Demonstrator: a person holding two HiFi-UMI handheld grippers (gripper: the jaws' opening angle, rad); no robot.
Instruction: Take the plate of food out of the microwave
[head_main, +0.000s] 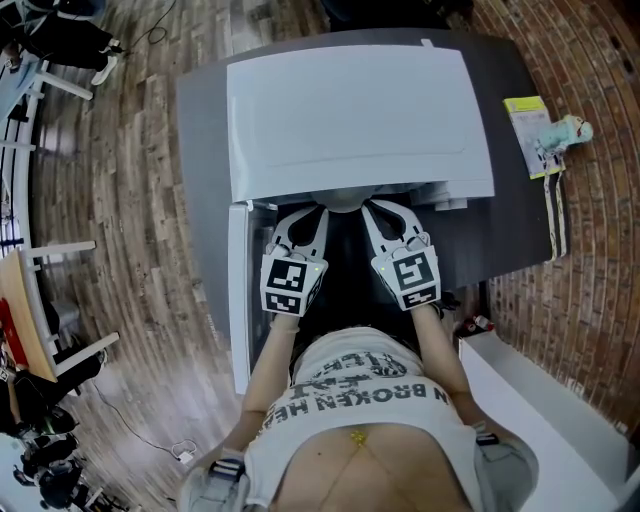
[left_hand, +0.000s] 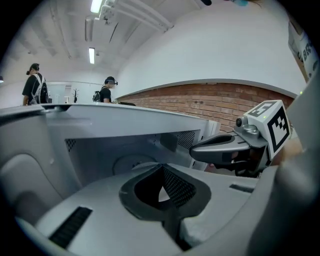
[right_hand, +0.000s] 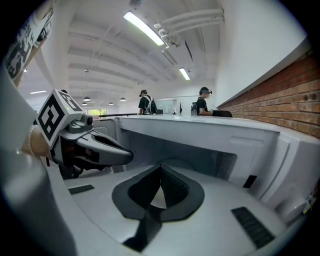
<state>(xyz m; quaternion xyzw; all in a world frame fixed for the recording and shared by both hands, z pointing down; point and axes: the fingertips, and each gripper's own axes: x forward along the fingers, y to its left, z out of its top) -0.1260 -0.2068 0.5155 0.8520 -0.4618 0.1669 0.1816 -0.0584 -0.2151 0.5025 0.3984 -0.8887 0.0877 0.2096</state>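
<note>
The smooth white microwave (head_main: 350, 110) fills the middle of the dark tabletop (head_main: 200, 140). Its flat top hides the inside from above. What may be the plate (left_hand: 131, 162), a pale round blur, lies deep inside. The left gripper (head_main: 316, 212) and right gripper (head_main: 372, 208) are at the opening, fingers pressed together on nothing.

The left white two-jaw tongs (head_main: 316, 212) hang just beside the right white two-jaw tongs (head_main: 372, 208); both tilt slightly downward, jaws pressed together, empty.
</note>
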